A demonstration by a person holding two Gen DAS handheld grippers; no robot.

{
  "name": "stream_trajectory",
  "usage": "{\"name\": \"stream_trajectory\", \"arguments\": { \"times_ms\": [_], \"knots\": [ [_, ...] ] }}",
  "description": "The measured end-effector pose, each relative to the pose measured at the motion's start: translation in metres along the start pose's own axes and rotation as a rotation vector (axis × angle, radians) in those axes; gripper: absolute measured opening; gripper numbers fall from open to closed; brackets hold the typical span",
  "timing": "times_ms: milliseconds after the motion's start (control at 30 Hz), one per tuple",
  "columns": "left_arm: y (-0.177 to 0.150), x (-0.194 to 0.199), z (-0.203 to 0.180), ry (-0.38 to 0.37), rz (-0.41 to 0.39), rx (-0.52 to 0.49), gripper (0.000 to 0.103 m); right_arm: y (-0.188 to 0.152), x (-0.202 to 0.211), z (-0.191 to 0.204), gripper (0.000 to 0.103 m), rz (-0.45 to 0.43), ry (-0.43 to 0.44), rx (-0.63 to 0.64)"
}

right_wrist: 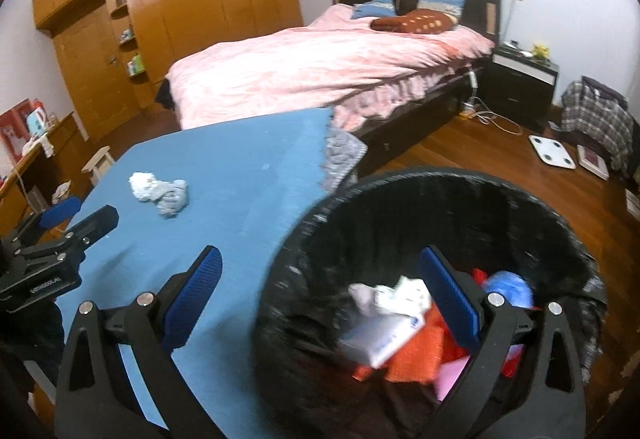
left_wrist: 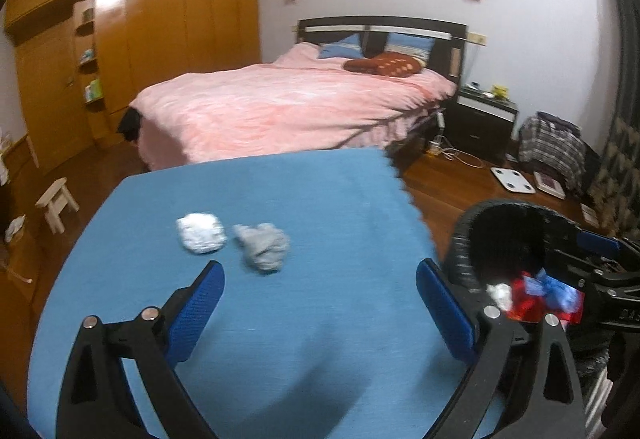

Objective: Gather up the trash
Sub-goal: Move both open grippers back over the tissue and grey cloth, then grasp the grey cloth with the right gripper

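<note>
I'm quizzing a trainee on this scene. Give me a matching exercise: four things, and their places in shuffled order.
Things:
1. white wad
2. grey wad
3. bin
4. scale

Places:
A. on the wooden floor near the nightstand
B. beside the table's right edge, holding trash
C. on the blue cloth, left one of the pair
D. on the blue cloth, right one of the pair

Pairs: 1-C, 2-D, 3-B, 4-A

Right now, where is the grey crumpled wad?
In the left wrist view the grey wad lies on the blue tablecloth, just right of the white wad, ahead of the open left gripper.
</note>
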State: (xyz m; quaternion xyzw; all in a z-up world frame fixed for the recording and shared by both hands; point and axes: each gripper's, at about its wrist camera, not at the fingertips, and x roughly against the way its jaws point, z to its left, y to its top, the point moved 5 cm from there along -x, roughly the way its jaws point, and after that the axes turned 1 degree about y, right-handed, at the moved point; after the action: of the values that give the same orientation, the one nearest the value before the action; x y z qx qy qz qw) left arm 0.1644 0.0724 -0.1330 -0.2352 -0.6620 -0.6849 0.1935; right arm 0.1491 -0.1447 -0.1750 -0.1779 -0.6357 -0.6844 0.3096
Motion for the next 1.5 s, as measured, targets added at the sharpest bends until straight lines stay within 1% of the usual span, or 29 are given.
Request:
{"name": "stream_trajectory", "arguments": {
  "times_ms": [100,233,400,533,667,833,1000,1233,1300,1333,1367,1400,1433,1467,1500],
  "knots": [
    [-0.002,-0.006,0.026,0.042,0.002,0.033,0.095,0.009,-0.013,0.023,0.096,-0.011,0.021,0.032],
    [-0.005,-0.016,0.061,0.104,0.006,0.066,0.095,0.021,-0.039,0.048,0.096,-0.002,0.05,0.043],
    [-0.007,-0.032,0.109,0.169,0.02,0.122,0.095,0.032,-0.082,0.084,0.096,0.03,0.071,0.07],
    [-0.008,-0.045,0.139,0.202,0.034,0.164,0.095,0.035,-0.117,0.114,0.096,0.064,0.091,0.104],
    [-0.011,-0.059,0.159,0.218,0.05,0.172,0.095,0.034,-0.148,0.144,0.096,0.093,0.113,0.135],
    [-0.017,-0.076,0.181,0.226,0.082,0.174,0.095,0.036,-0.172,0.172,0.096,0.11,0.135,0.162],
    [-0.02,-0.086,0.194,0.225,0.096,0.172,0.095,0.036,-0.189,0.191,0.096,0.127,0.145,0.19],
    [-0.023,-0.095,0.196,0.211,0.108,0.173,0.095,0.032,-0.208,0.205,0.096,0.163,0.151,0.212],
    [-0.024,-0.096,0.196,0.209,0.111,0.171,0.095,0.031,-0.212,0.208,0.091,0.177,0.155,0.217],
    [-0.024,-0.097,0.197,0.208,0.112,0.172,0.095,0.03,-0.213,0.208,0.082,0.185,0.159,0.221],
    [-0.025,-0.097,0.197,0.206,0.113,0.173,0.095,0.028,-0.214,0.21,0.076,0.195,0.165,0.224],
    [-0.026,-0.097,0.197,0.204,0.114,0.175,0.095,0.027,-0.215,0.211,0.073,0.204,0.17,0.228],
    [-0.026,-0.098,0.196,0.203,0.115,0.175,0.095,0.026,-0.215,0.212,0.068,0.21,0.174,0.23],
    [-0.026,-0.098,0.196,0.203,0.117,0.175,0.095,0.026,-0.216,0.213,0.059,0.216,0.181,0.231],
    [-0.026,-0.099,0.195,0.202,0.118,0.174,0.095,0.025,-0.216,0.215,0.052,0.221,0.187,0.232]
  ]
}}
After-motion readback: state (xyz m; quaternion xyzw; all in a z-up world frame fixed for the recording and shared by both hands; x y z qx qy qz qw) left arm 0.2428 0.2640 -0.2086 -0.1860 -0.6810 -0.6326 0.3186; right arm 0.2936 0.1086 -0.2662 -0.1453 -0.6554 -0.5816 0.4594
